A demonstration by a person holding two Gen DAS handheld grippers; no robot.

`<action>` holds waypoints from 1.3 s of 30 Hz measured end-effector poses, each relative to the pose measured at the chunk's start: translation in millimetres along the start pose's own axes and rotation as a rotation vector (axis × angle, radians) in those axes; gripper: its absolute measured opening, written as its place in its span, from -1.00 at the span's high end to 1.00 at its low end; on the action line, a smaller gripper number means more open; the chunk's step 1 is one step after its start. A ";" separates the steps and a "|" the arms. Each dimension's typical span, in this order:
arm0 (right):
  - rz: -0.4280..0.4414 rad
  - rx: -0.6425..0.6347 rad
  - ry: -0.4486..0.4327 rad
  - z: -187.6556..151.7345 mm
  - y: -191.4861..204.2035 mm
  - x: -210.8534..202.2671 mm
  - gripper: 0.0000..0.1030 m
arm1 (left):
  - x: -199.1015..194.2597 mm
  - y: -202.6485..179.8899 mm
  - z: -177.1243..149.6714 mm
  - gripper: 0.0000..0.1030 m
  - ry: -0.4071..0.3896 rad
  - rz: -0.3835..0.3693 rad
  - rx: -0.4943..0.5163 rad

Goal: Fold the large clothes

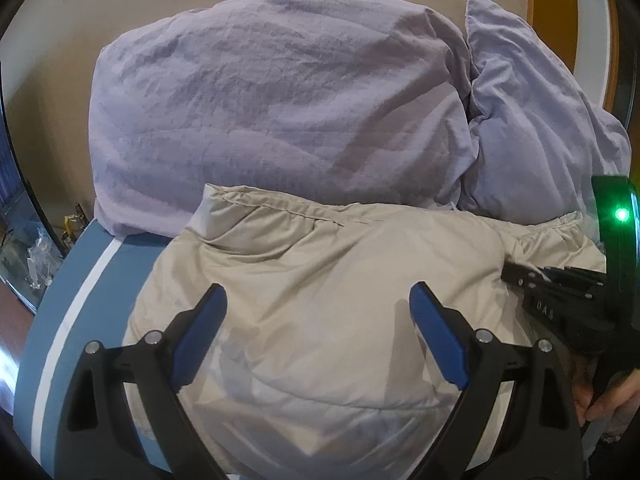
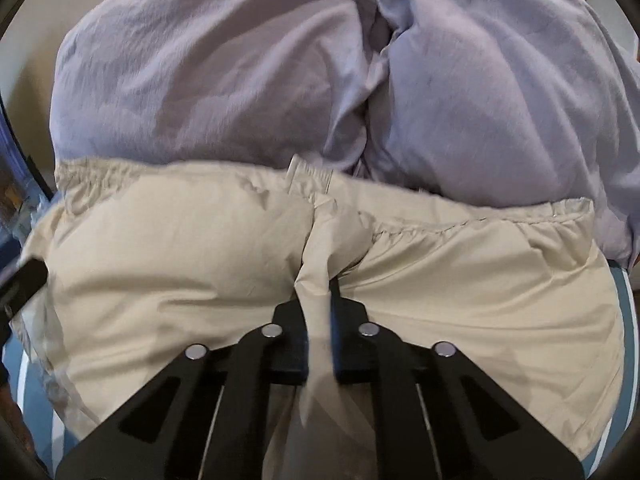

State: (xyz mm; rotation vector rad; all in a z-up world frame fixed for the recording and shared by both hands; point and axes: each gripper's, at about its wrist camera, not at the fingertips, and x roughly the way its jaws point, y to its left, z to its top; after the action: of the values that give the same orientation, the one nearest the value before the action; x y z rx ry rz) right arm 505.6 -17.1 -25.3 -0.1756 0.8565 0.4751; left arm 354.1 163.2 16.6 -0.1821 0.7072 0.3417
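A puffy beige jacket (image 1: 340,248) lies on the bed, its elastic hem toward the pillows. My left gripper (image 1: 318,292) hovers open over the jacket's left part, its blue pads wide apart with nothing between them. In the right wrist view the same jacket (image 2: 180,260) fills the lower half. There my right gripper (image 2: 320,304) is shut on a pinched-up fold of beige cloth near the middle, below the hem. The right gripper (image 1: 510,274) also enters the left wrist view from the right edge, resting on the jacket, with a person's hand (image 1: 608,396) on its handle.
Two bulky lilac pillows (image 1: 260,100) (image 1: 520,120) sit behind the jacket against a beige wall. The blue bedsheet with a white stripe (image 1: 80,300) shows at the left, where the bed edge drops to clutter on the floor (image 1: 32,248).
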 end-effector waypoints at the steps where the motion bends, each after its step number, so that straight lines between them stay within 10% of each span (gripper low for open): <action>1: 0.006 0.021 -0.014 4.4 -3.5 0.3 0.89 | 0.9 -0.6 0.5 -0.80 -0.001 -0.007 -0.005; 14: -0.015 0.115 -0.063 8.7 -16.8 31.9 0.83 | 14.3 -30.6 3.3 -0.80 -0.036 -0.016 0.036; 16: -0.002 0.119 -0.065 6.6 -18.3 26.2 0.67 | 21.8 -35.6 1.5 -0.80 -0.028 0.000 0.039; 20: 0.017 0.111 -0.095 1.7 -26.8 6.3 -0.41 | 31.0 -39.6 -2.1 -0.80 -0.007 -0.010 0.027; 27: -0.078 0.118 -0.240 -5.7 -70.7 -44.2 -0.42 | 29.6 -46.3 -1.1 -0.80 -0.029 0.001 0.046; 39: -0.285 0.224 -0.108 -29.6 -140.7 -3.5 -0.42 | 62.6 -42.0 -5.4 -0.82 -0.011 0.139 0.071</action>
State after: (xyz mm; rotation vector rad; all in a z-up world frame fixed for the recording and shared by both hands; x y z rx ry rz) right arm 549.5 -152.3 -47.3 -0.0635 0.7579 0.1197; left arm 410.6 138.0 -26.8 -0.0639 0.7218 0.4489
